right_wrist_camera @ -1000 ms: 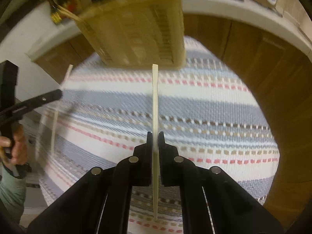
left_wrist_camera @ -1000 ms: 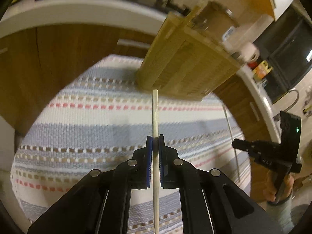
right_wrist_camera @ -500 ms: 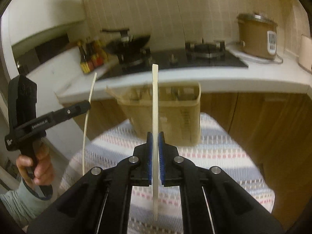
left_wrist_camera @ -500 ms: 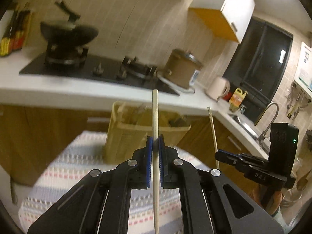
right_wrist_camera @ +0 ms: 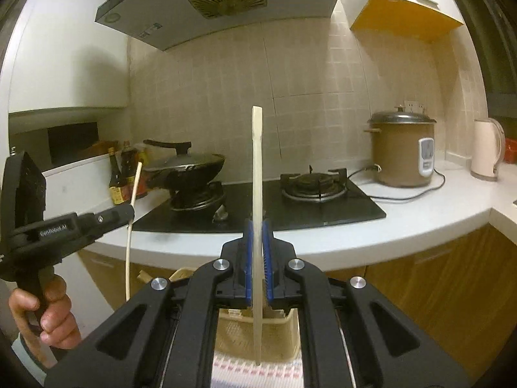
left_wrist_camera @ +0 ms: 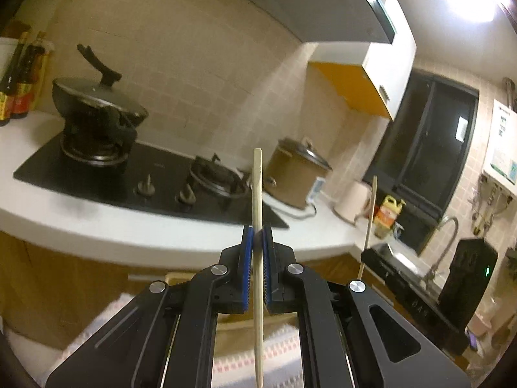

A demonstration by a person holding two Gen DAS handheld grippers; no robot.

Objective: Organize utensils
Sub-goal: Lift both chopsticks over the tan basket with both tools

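Tongs, left [left_wrist_camera: 257, 236]: blue pads clamped on a pale chopstick [left_wrist_camera: 257, 194], which stands near upright, its squared end above the pads and its thin end hanging below between the black arms

Tongs, right [right_wrist_camera: 257, 239]: likewise closed tight on a second chopstick [right_wrist_camera: 257, 168], upright, broad end uppermost, tip reaching down before the basket [right_wrist_camera: 226, 336]

Cross views: the right wrist view shows the left tongs at its left edge, a hand [right_wrist_camera: 48, 310] round the grip; the left wrist view shows the right tongs low at its right with their stick rising from them

Change from a second ago: both views then looked down on the striped cloth [right_wrist_camera: 252, 371] and the basket's side; both now look nearly level across the desk [right_wrist_camera: 371, 236], so the hob [right_wrist_camera: 274, 203], lidded wok [right_wrist_camera: 190, 165], brown cooker [right_wrist_camera: 400, 148], kettle [right_wrist_camera: 486, 148] and sauce bottles [right_wrist_camera: 121, 171] have come into sight, while the basket and cloth have sunk to the lower edge. Grip on each chopstick unchanged

Basket: pale, slatted, on the striped cloth below the desk front, partly hidden by the tongs
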